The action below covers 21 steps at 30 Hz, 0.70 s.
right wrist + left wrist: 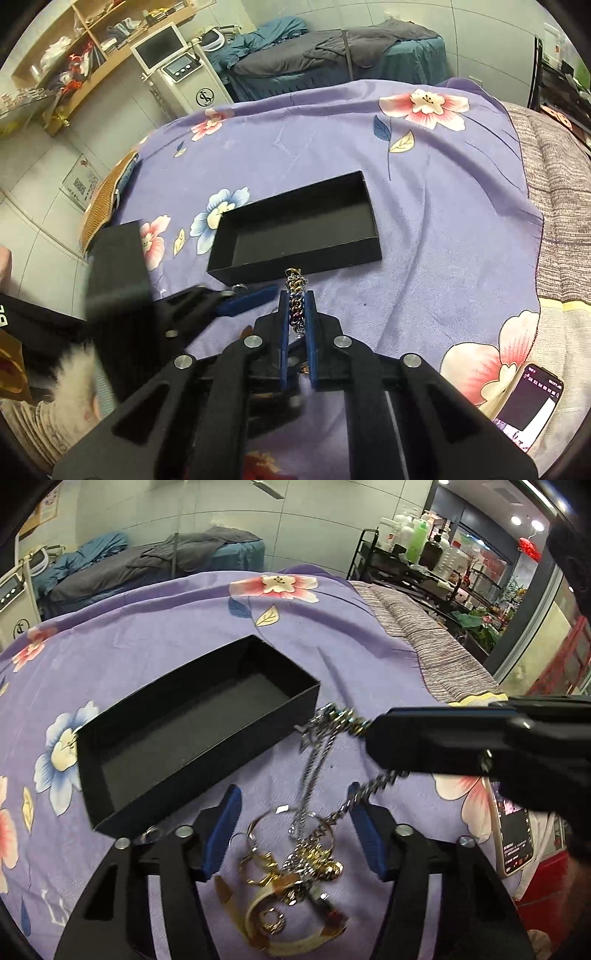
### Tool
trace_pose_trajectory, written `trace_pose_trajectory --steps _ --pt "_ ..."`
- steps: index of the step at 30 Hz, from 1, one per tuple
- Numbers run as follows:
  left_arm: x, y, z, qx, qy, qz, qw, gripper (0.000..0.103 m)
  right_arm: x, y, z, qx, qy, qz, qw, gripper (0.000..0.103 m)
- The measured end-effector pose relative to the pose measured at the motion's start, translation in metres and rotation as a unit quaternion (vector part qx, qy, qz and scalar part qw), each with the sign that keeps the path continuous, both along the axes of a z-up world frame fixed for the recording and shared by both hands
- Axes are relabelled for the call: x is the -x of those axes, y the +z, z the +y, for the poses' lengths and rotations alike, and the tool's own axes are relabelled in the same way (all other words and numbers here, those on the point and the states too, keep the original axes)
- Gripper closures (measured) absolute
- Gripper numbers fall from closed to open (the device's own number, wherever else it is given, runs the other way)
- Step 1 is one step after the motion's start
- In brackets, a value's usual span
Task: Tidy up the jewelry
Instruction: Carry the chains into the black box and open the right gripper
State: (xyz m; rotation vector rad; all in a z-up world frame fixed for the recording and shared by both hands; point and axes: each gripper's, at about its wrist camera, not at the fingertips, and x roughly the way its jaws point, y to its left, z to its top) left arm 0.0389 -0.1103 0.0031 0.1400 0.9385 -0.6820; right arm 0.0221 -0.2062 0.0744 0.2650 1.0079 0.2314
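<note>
Jewelry (295, 878) heaped on floral bedspread (166, 627).

- Left gripper (293, 825): matte black plastic linkage arms with triangular cut-outs, round silver screw heads at the pivots, and ribbed blue pads (221, 829) lining the fingers.
- Right gripper (296, 332): the same black frame, silver screws, blue pads (283, 332).

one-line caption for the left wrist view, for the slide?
Right gripper lifts a chain beside the empty black box; left gripper open over the jewelry pile.
</note>
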Motion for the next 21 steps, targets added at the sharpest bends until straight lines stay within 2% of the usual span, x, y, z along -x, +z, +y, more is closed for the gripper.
trace_pose_trajectory --steps 2,5,11,15,21 --pt "-0.004 0.0 -0.003 0.007 0.0 0.007 1.0 0.085 0.001 0.006 0.002 0.008 0.0 -0.006 1.0 0.094" --pt "-0.005 0.012 0.002 0.016 0.012 0.004 0.9998 0.098 0.001 0.016 0.005 0.015 0.005 -0.015 1.0 0.094" --pt "-0.008 0.064 0.027 0.052 0.022 -0.031 0.9979 0.099 -0.004 0.054 0.021 0.022 0.033 -0.051 0.998 0.095" --pt "-0.005 0.108 0.04 0.064 0.017 -0.079 0.9947 0.099 -0.004 0.088 0.03 0.022 0.049 -0.083 0.995 0.095" --pt "-0.01 0.152 0.049 0.077 0.027 -0.111 0.9904 0.099 -0.002 0.135 0.042 0.035 0.066 -0.134 0.988 0.095"
